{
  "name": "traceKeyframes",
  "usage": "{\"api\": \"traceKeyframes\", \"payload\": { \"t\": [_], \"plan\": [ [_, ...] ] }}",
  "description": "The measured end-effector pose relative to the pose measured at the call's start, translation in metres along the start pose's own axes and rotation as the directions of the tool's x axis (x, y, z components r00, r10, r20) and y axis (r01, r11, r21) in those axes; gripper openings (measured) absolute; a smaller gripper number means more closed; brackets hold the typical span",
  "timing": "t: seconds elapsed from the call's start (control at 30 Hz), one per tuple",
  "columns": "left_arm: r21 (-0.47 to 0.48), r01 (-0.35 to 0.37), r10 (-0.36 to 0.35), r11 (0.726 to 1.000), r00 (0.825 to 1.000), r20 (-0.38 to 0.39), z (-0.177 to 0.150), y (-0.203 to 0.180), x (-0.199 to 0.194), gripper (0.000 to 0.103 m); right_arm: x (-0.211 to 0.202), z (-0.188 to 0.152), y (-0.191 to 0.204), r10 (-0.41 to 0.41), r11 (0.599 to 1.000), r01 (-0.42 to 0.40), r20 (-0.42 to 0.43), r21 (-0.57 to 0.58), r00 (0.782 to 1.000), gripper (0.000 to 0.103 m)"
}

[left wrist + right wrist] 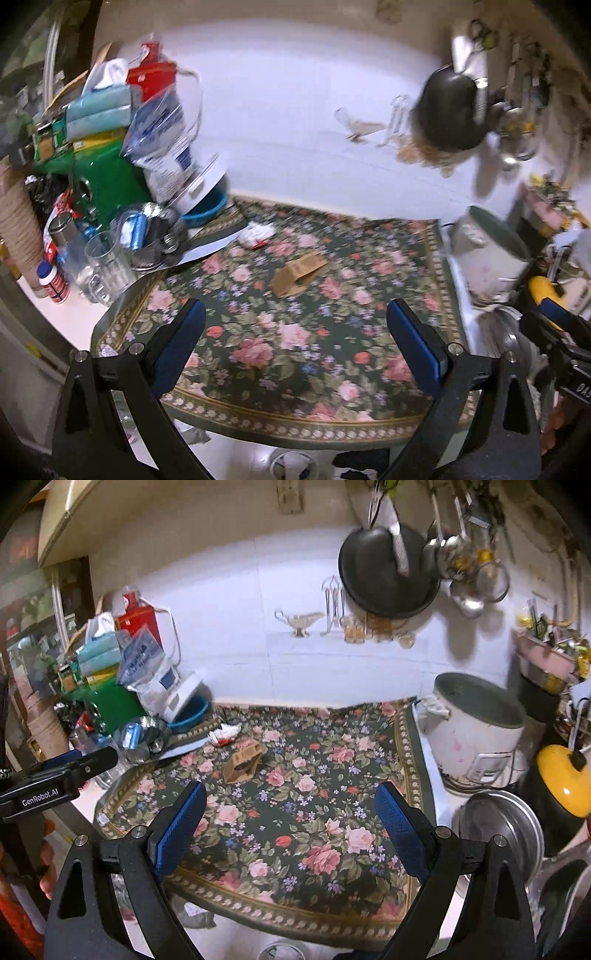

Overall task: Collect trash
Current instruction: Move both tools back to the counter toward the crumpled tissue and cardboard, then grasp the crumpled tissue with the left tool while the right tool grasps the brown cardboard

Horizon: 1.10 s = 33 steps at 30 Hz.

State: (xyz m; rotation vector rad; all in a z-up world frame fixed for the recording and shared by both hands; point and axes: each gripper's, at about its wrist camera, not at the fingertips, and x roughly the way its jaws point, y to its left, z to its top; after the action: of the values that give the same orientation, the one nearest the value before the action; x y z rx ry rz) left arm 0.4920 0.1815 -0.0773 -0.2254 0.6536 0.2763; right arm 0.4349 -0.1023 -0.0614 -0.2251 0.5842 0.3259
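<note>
A small brown cardboard box, crushed and open-ended, is seen mid-table; a crumpled white-and-red wrapper is seen farther left.

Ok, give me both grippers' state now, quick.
Left gripper: jaws open, holding nothing, above the floral tablecloth.
Right gripper: jaws open, holding nothing.

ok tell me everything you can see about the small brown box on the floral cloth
The brown box looks like thin cardboard, small and flattened, with one end open and a dark inside showing. It lies on its side, skewed, on the cloth towards the back left of the table. Nothing touches it but the cloth; a crumpled white wrapper lies just behind it, apart. Neither gripper is near it.
</note>
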Motion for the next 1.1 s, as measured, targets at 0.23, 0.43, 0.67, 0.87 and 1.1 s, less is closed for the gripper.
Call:
{"api": "traceKeyframes", "payload": {
  "t": [0.23,0.43,0.67,0.87,1.1],
  "plan": [
    [-0.021,-0.074,0.073,0.997,0.996,-0.054,0.017,0.04,0.053,0.099,0.066,0.013,0.001,0.039,0.999,-0.036,-0.114,0.035,0.993,0.091],
    [0.014,-0.063,0.063,0.998,0.994,-0.087,0.05,0.095,0.111,0.099,0.128,0.022,0.019,0.036,0.997,-0.023,-0.185,0.072,0.982,0.091],
    [0.02,-0.012,0.016,1.0,0.984,-0.175,0.083,0.145,0.184,0.099,0.24,0.012,-0.03,0.011,0.992,0.026,-0.283,0.126,0.959,0.091],
    [0.042,0.034,-0.023,0.999,0.966,-0.258,0.091,0.155,0.243,0.099,0.32,-0.008,-0.1,0.035,0.979,0.043,-0.373,0.201,0.927,0.089],
    [0.075,0.099,-0.07,0.992,0.942,-0.327,0.095,0.141,0.307,0.092,0.359,-0.022,-0.113,0.154,0.919,0.025,-0.416,0.394,0.896,0.027]
  ]
}}
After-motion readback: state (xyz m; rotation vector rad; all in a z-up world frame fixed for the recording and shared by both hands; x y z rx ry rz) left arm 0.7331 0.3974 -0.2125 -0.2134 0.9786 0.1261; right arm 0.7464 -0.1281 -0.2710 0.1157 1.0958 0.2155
